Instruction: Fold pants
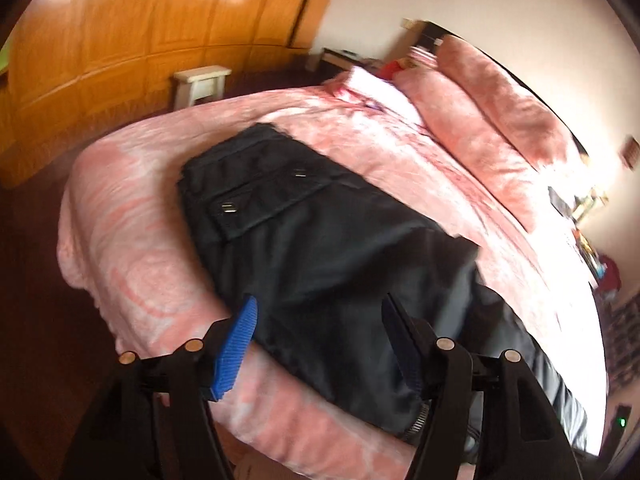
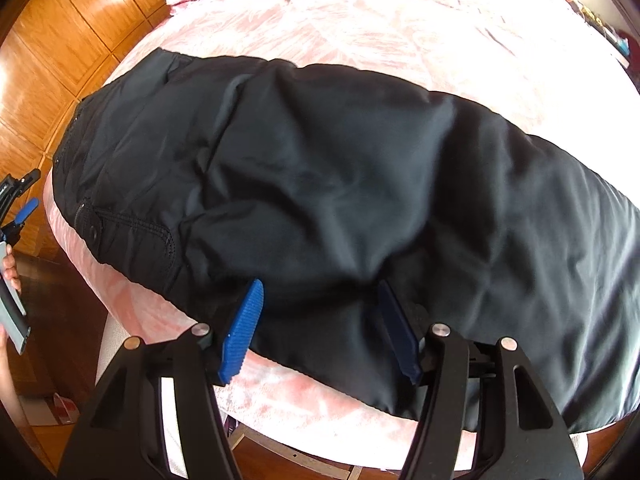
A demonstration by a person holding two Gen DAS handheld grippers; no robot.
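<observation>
The black pants [image 2: 340,200] lie spread across the near edge of a bed with a pink patterned cover [image 2: 360,20]. They run lengthwise along that edge, waistband toward the wooden wardrobe side, legs trailing off the other way. In the left wrist view the pants [image 1: 320,248] show a flapped pocket with two small metal snaps near the waistband end, and the cloth looks doubled over, one leg on top of the other. The fabric is smooth with a few soft creases.

The right gripper [image 2: 318,328] hangs just over the near hem of the pants, its blue fingers [image 2: 244,332] spread wide apart with nothing between them. The left gripper [image 1: 318,344] is over the same near edge further toward the waistband, and its jaws stand wide open too, holding nothing; one blue pad [image 1: 236,352] sits over the pink cover, the other over the black cloth. From the right wrist view, the left gripper [image 2: 18,208] shows at the far left edge with the person's hand [image 2: 10,272] behind it.

Beyond the pants, two pink pillows [image 1: 492,96] lean at the head of the bed. A small white stool [image 1: 200,84] stands on the dark floor beside the bed, in front of the wooden wardrobe [image 1: 160,24].
</observation>
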